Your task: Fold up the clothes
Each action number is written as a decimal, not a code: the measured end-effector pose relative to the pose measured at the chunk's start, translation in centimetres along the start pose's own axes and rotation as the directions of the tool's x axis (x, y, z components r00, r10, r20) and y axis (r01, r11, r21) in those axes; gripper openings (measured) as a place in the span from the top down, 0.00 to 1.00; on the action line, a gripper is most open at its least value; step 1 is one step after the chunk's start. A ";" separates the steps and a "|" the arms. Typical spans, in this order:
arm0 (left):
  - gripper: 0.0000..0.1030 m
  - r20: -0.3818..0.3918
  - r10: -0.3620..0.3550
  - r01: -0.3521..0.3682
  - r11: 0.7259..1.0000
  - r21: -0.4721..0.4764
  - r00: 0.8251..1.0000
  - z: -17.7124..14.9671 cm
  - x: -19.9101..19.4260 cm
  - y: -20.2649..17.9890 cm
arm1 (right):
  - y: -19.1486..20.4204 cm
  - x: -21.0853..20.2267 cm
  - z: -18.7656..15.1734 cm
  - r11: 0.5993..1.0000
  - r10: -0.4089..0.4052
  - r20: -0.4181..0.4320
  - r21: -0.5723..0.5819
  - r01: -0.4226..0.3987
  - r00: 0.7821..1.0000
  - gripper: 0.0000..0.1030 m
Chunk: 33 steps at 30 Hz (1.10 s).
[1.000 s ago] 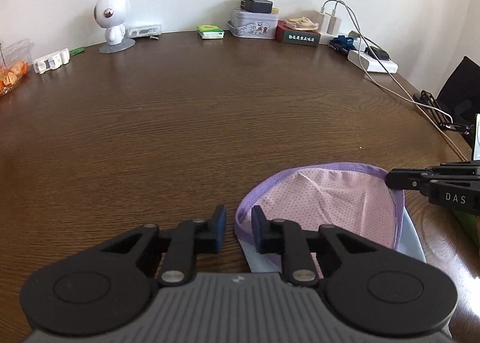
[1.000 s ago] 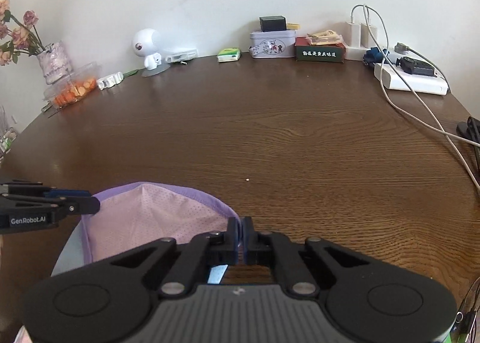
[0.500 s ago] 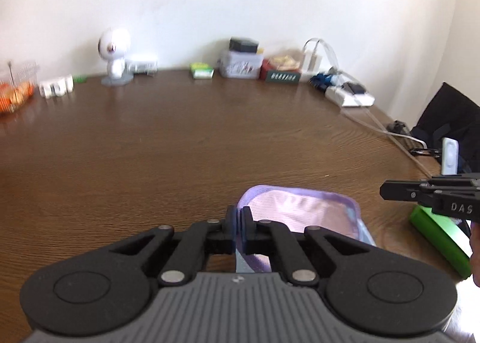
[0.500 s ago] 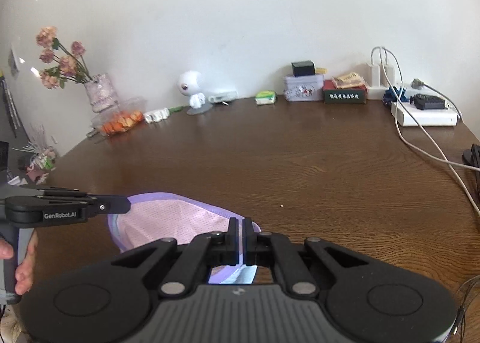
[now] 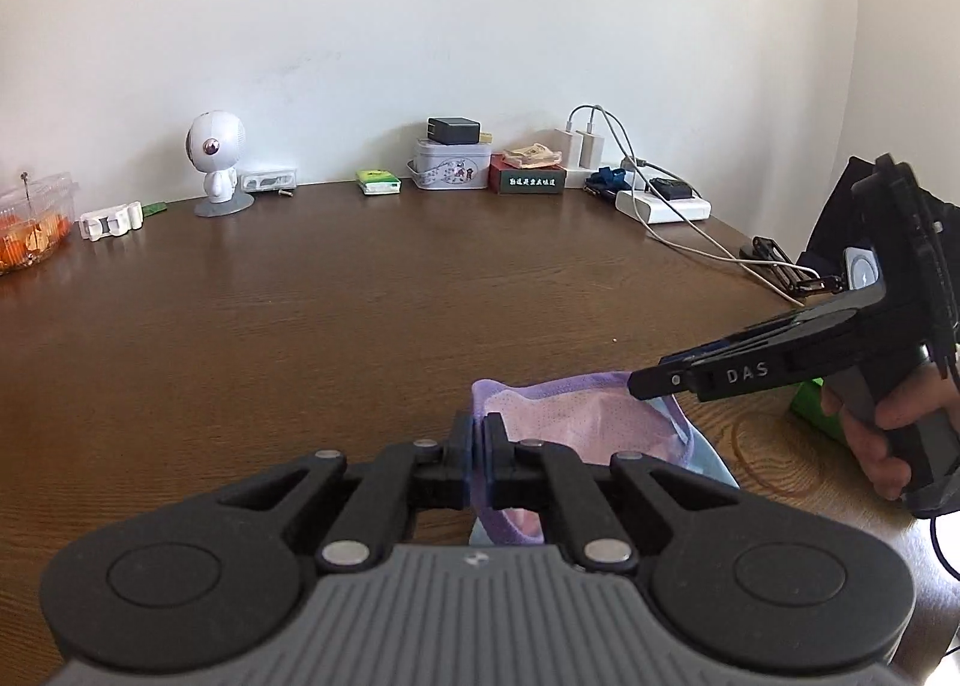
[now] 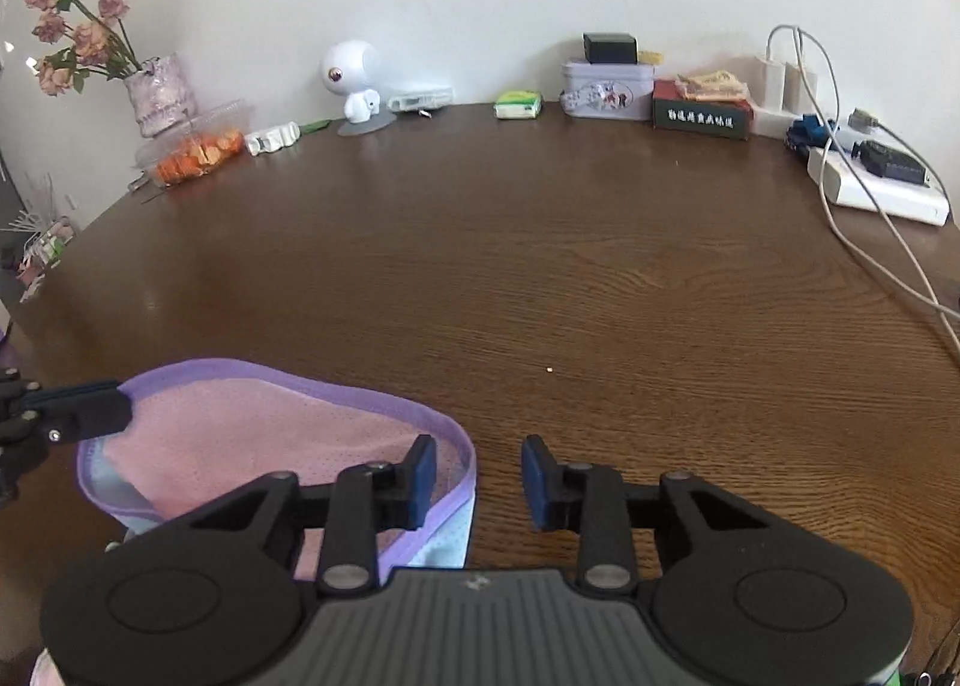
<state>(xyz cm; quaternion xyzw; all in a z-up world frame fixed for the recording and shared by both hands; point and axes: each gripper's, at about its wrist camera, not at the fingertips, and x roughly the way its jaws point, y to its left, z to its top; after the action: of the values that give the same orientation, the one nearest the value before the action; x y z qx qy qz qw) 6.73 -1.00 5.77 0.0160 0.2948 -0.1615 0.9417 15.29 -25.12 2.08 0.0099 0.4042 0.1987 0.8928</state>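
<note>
Garment (image 6: 258, 434), pink with purple trim, lies at the counter's (image 6: 600, 278) near edge. Right gripper (image 6: 477, 476) has just let go, its fingers now wide apart beside the hem; left gripper (image 5: 478, 446) stays clamped on the hem. That fold looks placed.

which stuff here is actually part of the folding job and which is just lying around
Part of the job:
pink mesh garment with purple trim
left tool, shut on its edge
right tool, open

Lying about:
white robot figurine
vase of dried roses
white power strip
decorated tin box
</note>
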 end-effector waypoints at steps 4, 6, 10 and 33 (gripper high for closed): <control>0.97 0.024 0.000 0.000 1.000 -0.014 1.000 1.5 0.6 0.3 | -0.2 -1.1 -0.6 0.999 -0.014 0.048 0.030 0.012 0.999 0.99; 0.97 0.043 -0.007 0.008 1.000 -0.021 0.999 2.0 0.4 0.1 | -0.4 -3.4 -1.3 0.999 -0.004 0.117 0.042 -0.001 0.993 0.99; 0.97 0.096 0.010 -0.014 0.999 0.041 0.995 1.4 -1.6 -1.4 | -0.7 -9.4 -3.6 0.997 0.061 0.264 0.025 -0.070 0.963 0.99; 0.52 -0.313 -0.023 0.072 0.987 0.145 0.949 2.2 7.0 -2.3 | -1.9 -13.7 -12.3 0.958 0.240 0.237 0.095 -0.269 0.941 0.66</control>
<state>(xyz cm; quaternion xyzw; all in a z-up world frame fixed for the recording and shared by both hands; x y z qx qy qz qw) 12.61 -5.54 3.78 0.1071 0.4261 -0.2022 0.8752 -1.13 -33.59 3.26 0.1408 0.3084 0.2843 0.8968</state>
